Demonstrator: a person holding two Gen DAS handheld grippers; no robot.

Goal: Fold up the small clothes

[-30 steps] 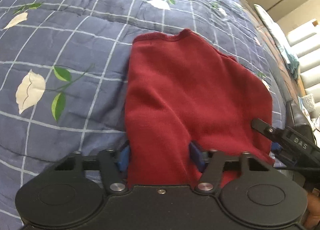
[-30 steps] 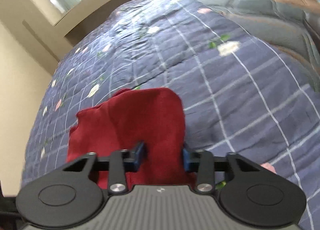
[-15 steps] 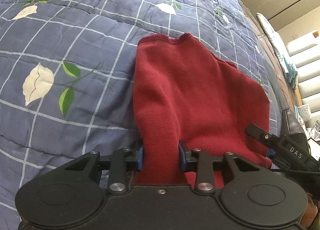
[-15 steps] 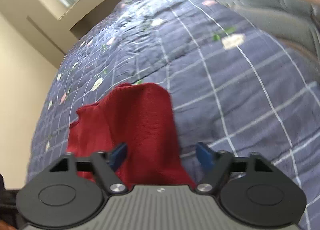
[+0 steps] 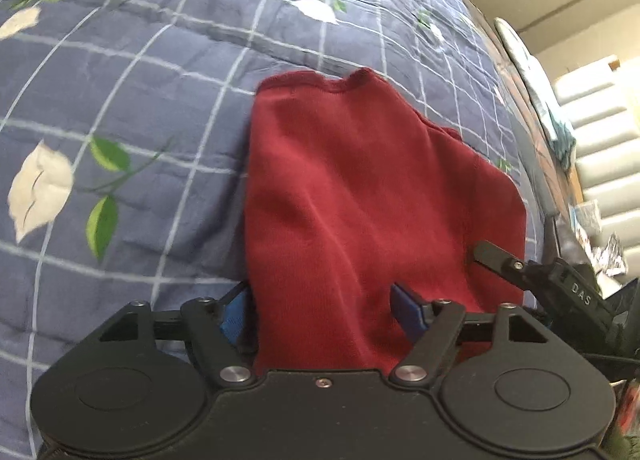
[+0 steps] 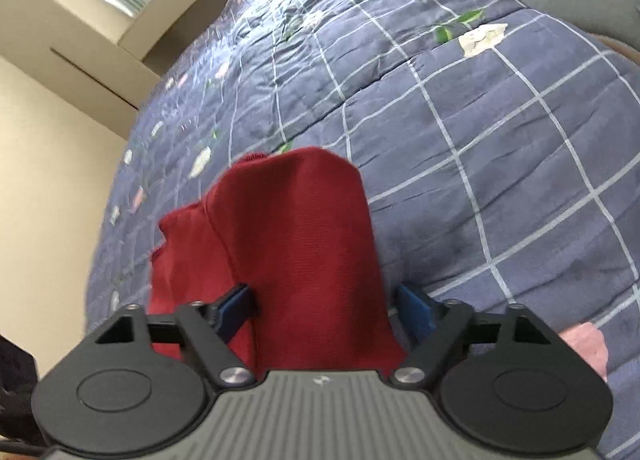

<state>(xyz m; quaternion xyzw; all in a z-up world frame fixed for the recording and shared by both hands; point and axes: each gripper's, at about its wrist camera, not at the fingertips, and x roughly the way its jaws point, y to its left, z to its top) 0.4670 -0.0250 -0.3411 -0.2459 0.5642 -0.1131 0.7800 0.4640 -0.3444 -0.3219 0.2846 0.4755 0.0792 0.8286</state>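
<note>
The red cloth point(image 5: 360, 195) lies on the blue quilt point(image 5: 120, 59). The left gripper point(image 5: 320, 308) and right gripper point(image 6: 324, 308) both stand wide, holding nothing. Better to draw them back straight, so the fold is not dragged

On my left gripper point(image 5: 320, 310) I see a matte black housing with two round discs, silver pivot screws and blue fingertips point(image 5: 408, 314). My right gripper point(image 6: 324, 310) has the same black linkage and blue tips, but a grey ribbed cover with a small white logo.
</note>
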